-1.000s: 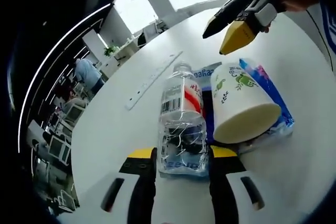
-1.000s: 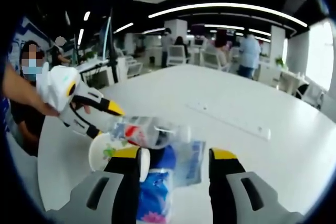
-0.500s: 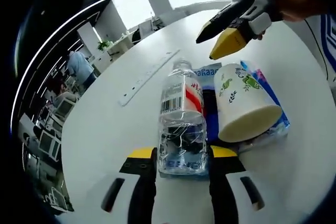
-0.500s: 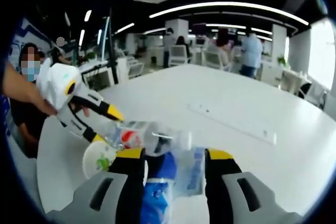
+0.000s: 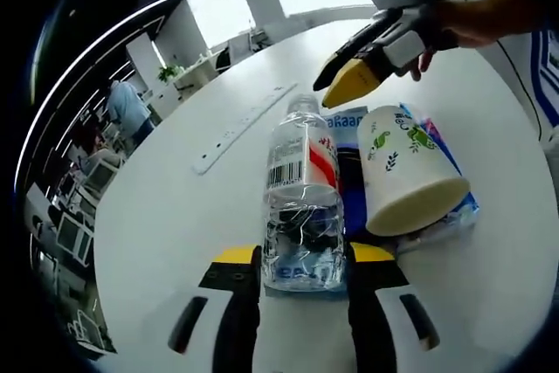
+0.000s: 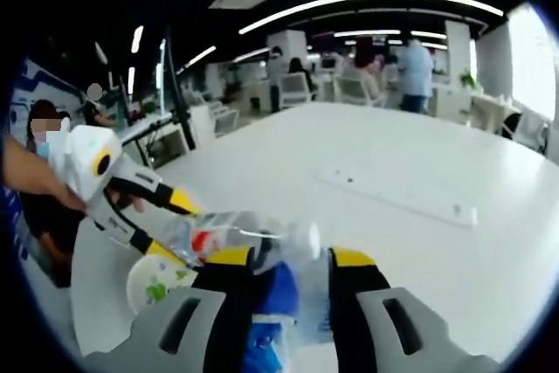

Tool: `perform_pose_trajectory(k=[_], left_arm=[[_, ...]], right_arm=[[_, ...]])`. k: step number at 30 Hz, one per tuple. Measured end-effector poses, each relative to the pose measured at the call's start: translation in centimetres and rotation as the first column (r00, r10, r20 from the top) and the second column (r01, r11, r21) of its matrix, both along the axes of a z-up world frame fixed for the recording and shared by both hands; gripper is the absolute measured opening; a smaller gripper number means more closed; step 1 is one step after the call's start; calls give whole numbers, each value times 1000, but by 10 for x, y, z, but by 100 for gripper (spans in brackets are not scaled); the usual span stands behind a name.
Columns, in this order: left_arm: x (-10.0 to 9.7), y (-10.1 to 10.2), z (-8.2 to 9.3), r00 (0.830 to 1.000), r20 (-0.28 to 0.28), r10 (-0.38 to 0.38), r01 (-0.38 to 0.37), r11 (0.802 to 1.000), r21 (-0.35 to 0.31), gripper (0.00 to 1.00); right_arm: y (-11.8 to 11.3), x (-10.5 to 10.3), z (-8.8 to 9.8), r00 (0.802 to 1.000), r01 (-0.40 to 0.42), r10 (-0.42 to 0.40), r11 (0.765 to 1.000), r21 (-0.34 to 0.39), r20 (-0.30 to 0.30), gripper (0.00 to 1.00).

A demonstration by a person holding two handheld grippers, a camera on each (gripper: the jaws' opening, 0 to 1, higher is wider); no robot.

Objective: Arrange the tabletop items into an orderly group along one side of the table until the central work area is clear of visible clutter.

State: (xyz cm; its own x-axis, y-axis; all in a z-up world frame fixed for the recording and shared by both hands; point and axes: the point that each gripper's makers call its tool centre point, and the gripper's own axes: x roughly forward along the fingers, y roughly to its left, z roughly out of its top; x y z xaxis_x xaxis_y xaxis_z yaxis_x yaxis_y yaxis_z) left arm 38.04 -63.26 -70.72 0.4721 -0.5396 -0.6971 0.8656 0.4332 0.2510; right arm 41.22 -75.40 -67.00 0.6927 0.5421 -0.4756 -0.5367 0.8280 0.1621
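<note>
Bottle (image 5: 301, 203) lies clamped at its base by the left claw (image 5: 303, 259), beside the paper cup (image 5: 406, 181) on the blue packet (image 5: 454, 163) at centre frame, seemingly to keep the group compact on the worktop (image 5: 175, 233), while the right claw (image 6: 288, 259) closes on the bottle's cap end.

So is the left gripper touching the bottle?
Touching. In the left gripper view the left gripper has both jaws pressed against the sides of the bottle, with no gap on either side.

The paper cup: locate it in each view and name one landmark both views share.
Left gripper view: the paper cup lies on its side right of centre, beside the water bottle.
Right gripper view: it shows at lower left, open mouth facing the camera.
Shared landmark: the white strip on the table.
</note>
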Motion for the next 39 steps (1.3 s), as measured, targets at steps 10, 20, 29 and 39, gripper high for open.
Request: perform_pose_trajectory(k=[10, 20, 29, 39], left_arm=[[1, 1, -1, 1000, 5, -4, 4, 1000, 4, 37], [1, 1, -2, 1000, 5, -2, 2, 1000, -12, 37], [1, 1, -2, 1000, 17, -16, 16, 1000, -9, 37], [1, 1, -3, 999, 24, -23, 23, 1000, -7, 37]], right_arm=[[2, 13, -5, 995, 78, -69, 989, 127, -76, 26], [8, 17, -5, 979, 149, -103, 948, 280, -173, 26], [8, 24, -12, 945, 262, -161, 891, 369, -283, 27], [14, 25, -15, 913, 336, -180, 841, 424, -365, 30]])
